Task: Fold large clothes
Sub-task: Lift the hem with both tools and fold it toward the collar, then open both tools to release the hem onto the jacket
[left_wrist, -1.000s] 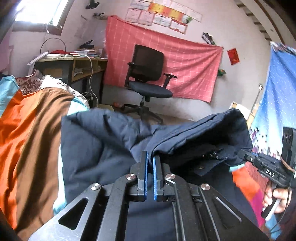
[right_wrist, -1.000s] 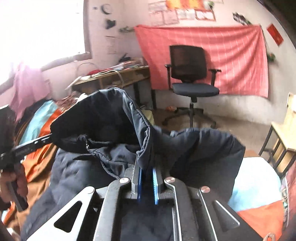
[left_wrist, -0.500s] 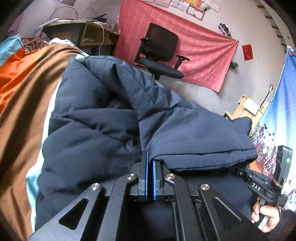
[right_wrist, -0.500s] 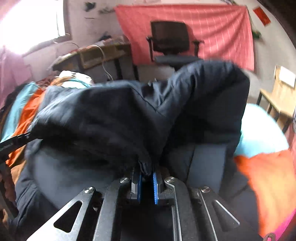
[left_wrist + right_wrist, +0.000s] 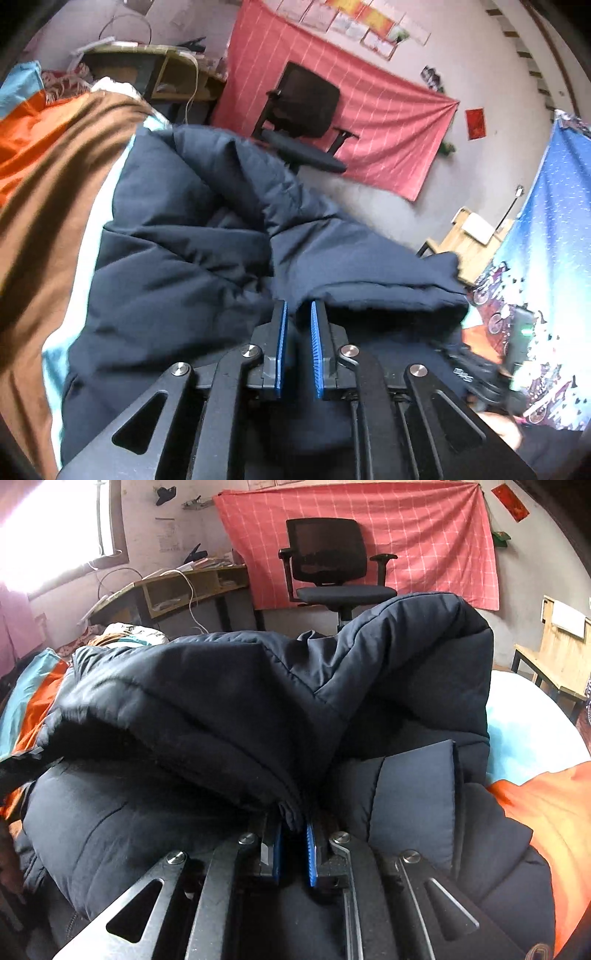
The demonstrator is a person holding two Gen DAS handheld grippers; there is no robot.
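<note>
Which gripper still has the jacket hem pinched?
The right gripper: jacket hem sits between its blue pads. The left gripper has parted, nothing between.

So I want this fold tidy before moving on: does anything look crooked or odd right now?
The folded-over flap of the dark navy padded jacket sits puffed and uneven, its right end humped rather than flat. The right gripper pinches its hem.
</note>
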